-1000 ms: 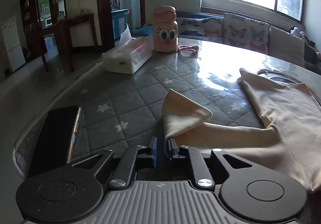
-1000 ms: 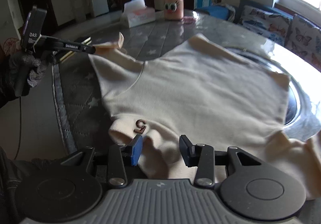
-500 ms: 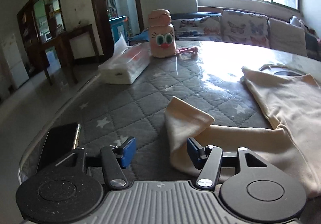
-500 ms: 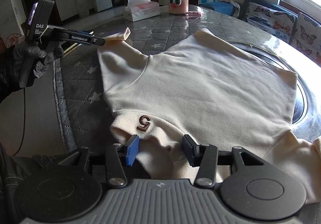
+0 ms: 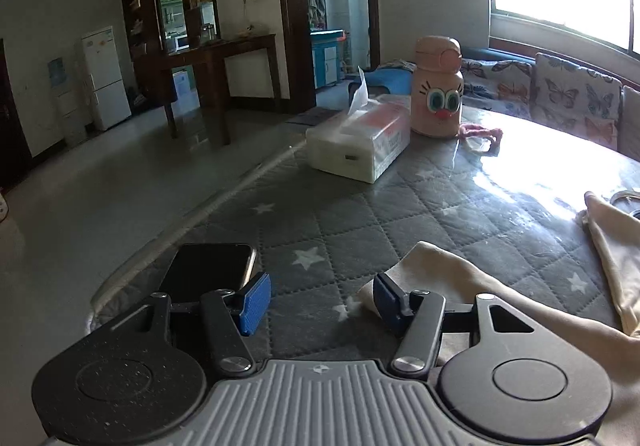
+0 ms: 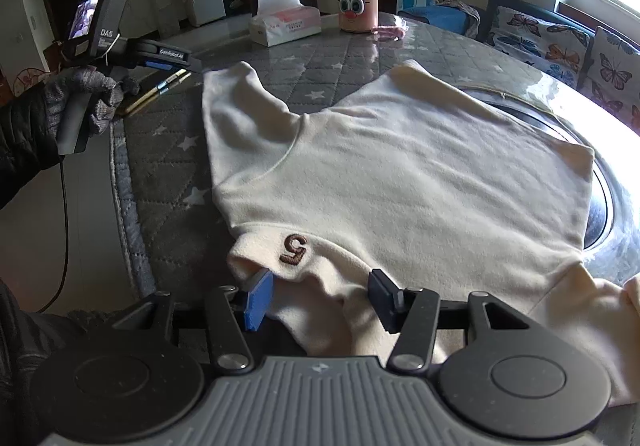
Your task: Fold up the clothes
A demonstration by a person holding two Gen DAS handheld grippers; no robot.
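Observation:
A cream sweatshirt point(image 6: 420, 174) with a brown "5" on its collar lies spread flat on the grey quilted table cover point(image 6: 168, 162). Its left sleeve point(image 5: 452, 274) lies flat in the left wrist view. My left gripper point(image 5: 320, 300) is open and empty, with the sleeve's cuff beside its right finger. It also shows in the right wrist view point(image 6: 180, 60), left of the sleeve end. My right gripper point(image 6: 316, 298) is open, with its fingers on either side of the collar fold, not closed on it.
A black phone point(image 5: 208, 272) lies by the table's left edge. A tissue box point(image 5: 360, 142), a pink cartoon bottle point(image 5: 438, 104) and a pink cord point(image 5: 480, 134) stand at the far side. A butterfly-print sofa point(image 6: 560, 42) is behind the table.
My left gripper opened and let go of the sleeve cuff, then drew back to the left. The sleeve now lies flat. My right gripper stayed open at the collar.

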